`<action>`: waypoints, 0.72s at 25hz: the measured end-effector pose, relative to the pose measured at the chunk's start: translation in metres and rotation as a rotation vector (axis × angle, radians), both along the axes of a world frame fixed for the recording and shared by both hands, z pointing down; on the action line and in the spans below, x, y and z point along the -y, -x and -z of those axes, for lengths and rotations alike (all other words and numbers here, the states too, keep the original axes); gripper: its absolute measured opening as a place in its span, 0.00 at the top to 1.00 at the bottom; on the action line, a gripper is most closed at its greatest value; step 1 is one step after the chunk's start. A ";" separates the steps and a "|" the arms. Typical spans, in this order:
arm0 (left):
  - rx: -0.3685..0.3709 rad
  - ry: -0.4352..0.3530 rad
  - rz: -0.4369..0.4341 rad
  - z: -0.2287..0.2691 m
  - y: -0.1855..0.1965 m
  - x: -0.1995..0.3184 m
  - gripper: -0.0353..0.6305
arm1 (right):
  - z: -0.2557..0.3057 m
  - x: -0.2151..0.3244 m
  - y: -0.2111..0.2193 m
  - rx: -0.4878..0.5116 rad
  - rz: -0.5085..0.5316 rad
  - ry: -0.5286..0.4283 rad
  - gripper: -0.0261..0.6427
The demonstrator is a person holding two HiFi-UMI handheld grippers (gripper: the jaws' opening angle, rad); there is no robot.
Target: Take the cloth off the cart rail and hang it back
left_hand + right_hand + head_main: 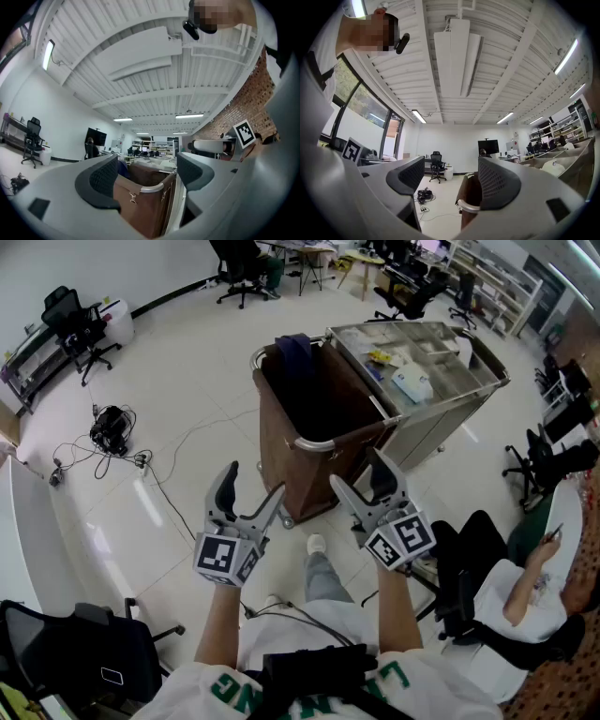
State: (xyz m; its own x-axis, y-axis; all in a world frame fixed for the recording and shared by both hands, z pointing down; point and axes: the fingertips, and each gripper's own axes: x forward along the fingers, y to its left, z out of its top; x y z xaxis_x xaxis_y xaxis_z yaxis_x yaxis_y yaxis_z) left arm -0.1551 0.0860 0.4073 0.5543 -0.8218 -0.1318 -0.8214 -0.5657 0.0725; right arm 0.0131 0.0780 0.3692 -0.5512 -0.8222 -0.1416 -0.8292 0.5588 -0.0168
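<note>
A dark blue cloth (pixel 292 351) hangs over the far rail of the cart's brown bag (pixel 314 427). Both grippers are held up short of the cart's near rail (pixel 323 442), touching nothing. My left gripper (pixel 253 488) is open with nothing between its jaws. My right gripper (pixel 364 482) is open and empty too. In the left gripper view the open gripper (pixel 146 173) frames the brown bag (pixel 140 206), with a bit of the blue cloth (pixel 123 168) behind the left jaw. In the right gripper view the open gripper (pixel 452 180) shows the bag (pixel 469 192) beside its right jaw.
The cart's steel tray section (pixel 487 381) holds small packets. A seated person (pixel 525 596) is at the right beside a dark chair (pixel 464 577). A black chair (pixel 75 652) stands at lower left. Cables (pixel 111 432) lie on the floor at left, office chairs (pixel 80 329) farther back.
</note>
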 end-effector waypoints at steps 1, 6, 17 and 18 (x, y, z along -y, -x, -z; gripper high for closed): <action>0.004 -0.007 0.001 0.003 -0.003 0.011 0.38 | 0.003 0.013 -0.007 0.006 -0.004 -0.010 0.41; 0.049 -0.004 0.031 0.006 -0.023 0.074 0.38 | 0.016 0.083 -0.037 0.015 0.015 -0.058 0.41; 0.033 -0.075 0.128 0.053 -0.085 0.220 0.38 | 0.028 0.233 -0.054 0.027 0.259 -0.064 0.41; 0.037 -0.077 0.133 0.056 -0.088 0.229 0.38 | 0.029 0.241 -0.056 0.035 0.272 -0.061 0.42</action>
